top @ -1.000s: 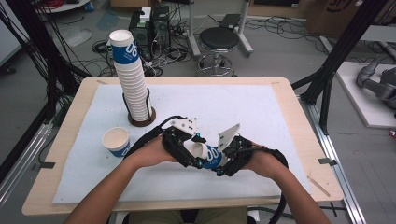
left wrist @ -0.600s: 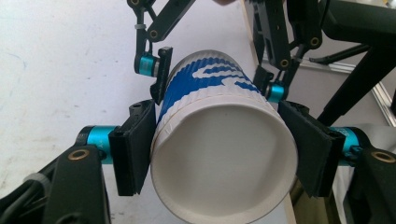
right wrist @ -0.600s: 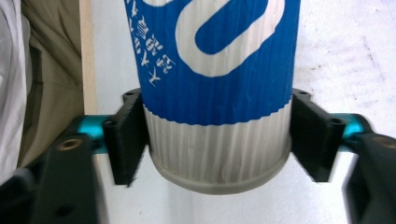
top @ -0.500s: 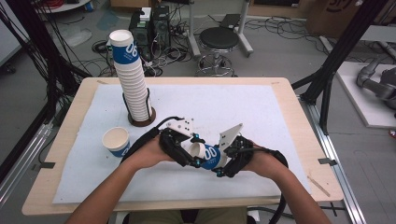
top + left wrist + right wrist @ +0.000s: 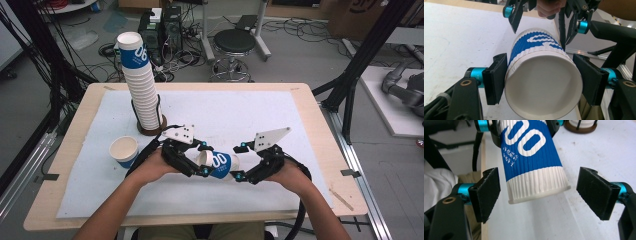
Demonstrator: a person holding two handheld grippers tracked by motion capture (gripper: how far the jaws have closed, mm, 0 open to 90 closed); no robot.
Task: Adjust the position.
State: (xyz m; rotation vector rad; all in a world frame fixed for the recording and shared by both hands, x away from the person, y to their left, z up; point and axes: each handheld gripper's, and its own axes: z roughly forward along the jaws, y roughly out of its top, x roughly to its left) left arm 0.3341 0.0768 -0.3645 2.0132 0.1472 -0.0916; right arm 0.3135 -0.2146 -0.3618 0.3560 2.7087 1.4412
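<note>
Your left gripper [image 5: 196,162] is clamped on the rim end of the blue-and-white ribbed paper cup [image 5: 218,164], pads pressing both sides. Your right gripper [image 5: 243,174] has just been opening; its jaws now stand apart on either side of the cup's base without touching it. The cup hangs just above the white mat [image 5: 240,115] near you, long axis level, mouth left, base right
</note>
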